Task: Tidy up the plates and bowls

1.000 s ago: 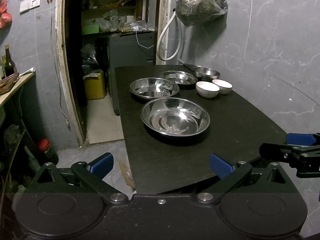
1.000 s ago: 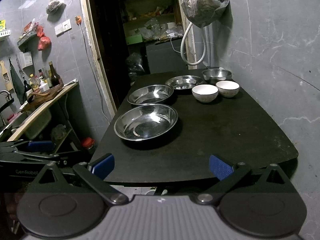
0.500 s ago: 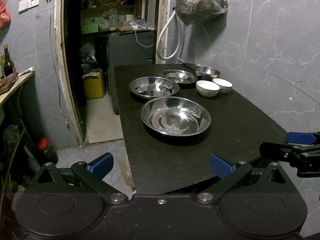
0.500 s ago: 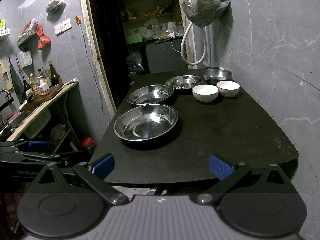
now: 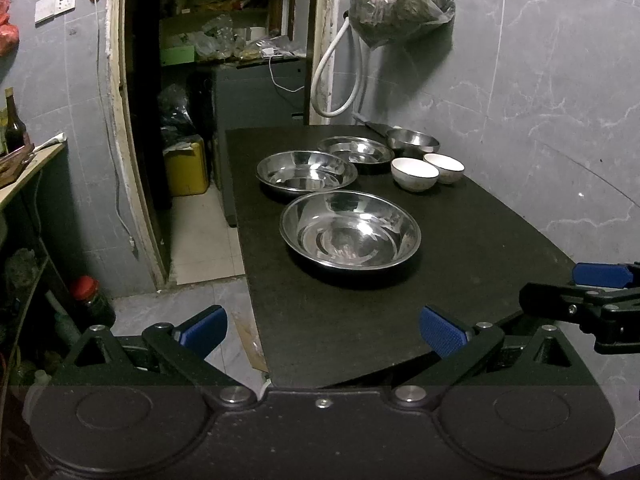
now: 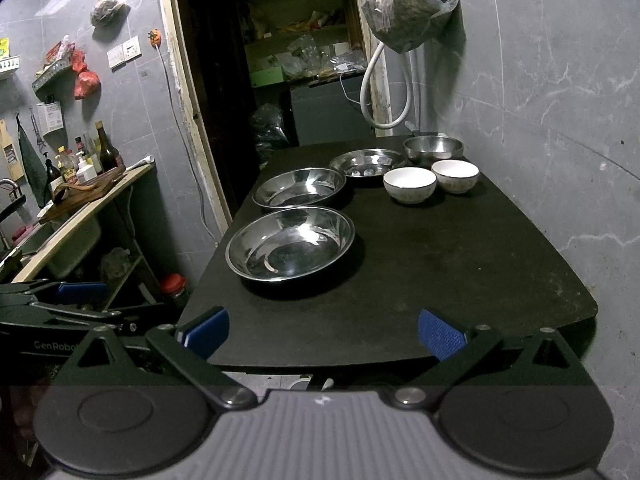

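On the dark bench (image 5: pixel 480 248) six dishes sit unstacked. The big steel plate (image 5: pixel 350 230) lies nearest the near edge; a second steel plate (image 5: pixel 306 170) sits just behind it along the left edge, and a third, smaller plate (image 5: pixel 355 149) lies behind that. Toward the far right corner stands a steel bowl (image 5: pixel 413 140), with two white bowls (image 5: pixel 415 173) (image 5: pixel 444 166) side by side just in front of it.

Against the views half a second and a second back, almost nothing has changed: no dish has shifted, and the cameras have only drifted slightly. So the sorting has not started, and my guess is the first reach will go for the nearest plate.

The left gripper (image 5: pixel 322 330) hangs off the near left corner, jaws spread wide and empty. The right gripper (image 6: pixel 323 332) hovers before the near edge, jaws likewise released with nothing between them.

The only legible writing is "GenRobo", cut off, on the left gripper's side in the right wrist view. Bottle labels on the side shelf are too small to read.
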`<act>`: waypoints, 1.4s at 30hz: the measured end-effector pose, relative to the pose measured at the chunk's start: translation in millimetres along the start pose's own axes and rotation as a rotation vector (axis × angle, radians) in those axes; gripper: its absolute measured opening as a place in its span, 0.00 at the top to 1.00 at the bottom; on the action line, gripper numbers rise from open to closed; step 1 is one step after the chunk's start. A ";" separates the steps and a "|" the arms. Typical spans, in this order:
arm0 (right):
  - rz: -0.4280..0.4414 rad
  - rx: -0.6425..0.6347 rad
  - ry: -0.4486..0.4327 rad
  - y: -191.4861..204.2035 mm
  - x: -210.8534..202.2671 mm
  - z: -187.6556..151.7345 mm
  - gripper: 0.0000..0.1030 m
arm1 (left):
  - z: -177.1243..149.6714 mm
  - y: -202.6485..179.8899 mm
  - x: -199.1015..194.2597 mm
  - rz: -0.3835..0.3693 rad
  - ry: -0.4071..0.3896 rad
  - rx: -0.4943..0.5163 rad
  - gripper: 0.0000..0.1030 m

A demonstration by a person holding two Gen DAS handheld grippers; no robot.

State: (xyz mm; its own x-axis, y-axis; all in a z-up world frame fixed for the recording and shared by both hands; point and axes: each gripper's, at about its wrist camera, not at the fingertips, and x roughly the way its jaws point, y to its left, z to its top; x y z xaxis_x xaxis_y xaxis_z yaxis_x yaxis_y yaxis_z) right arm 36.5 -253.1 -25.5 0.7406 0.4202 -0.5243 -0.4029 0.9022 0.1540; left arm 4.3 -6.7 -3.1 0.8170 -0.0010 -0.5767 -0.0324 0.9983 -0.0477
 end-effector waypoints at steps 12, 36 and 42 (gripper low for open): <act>0.000 0.005 0.008 -5.3 6.5 -4.0 0.00 | -0.6 -1.0 10.4 -0.005 0.018 0.004 0.01; 0.008 0.027 0.080 -22.3 30.7 2.5 0.00 | 5.9 -5.3 37.4 0.001 0.101 0.008 0.01; 0.007 0.037 0.094 -29.2 41.4 10.1 0.00 | 11.5 -3.9 47.4 0.013 0.117 -0.006 0.01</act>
State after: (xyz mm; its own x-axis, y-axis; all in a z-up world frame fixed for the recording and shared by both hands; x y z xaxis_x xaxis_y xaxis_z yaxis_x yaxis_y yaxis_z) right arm 84.4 -261.1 -43.2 0.6835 0.4173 -0.5989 -0.3866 0.9029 0.1879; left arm 49.8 -10.0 -20.8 0.7440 0.0053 -0.6682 -0.0463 0.9980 -0.0436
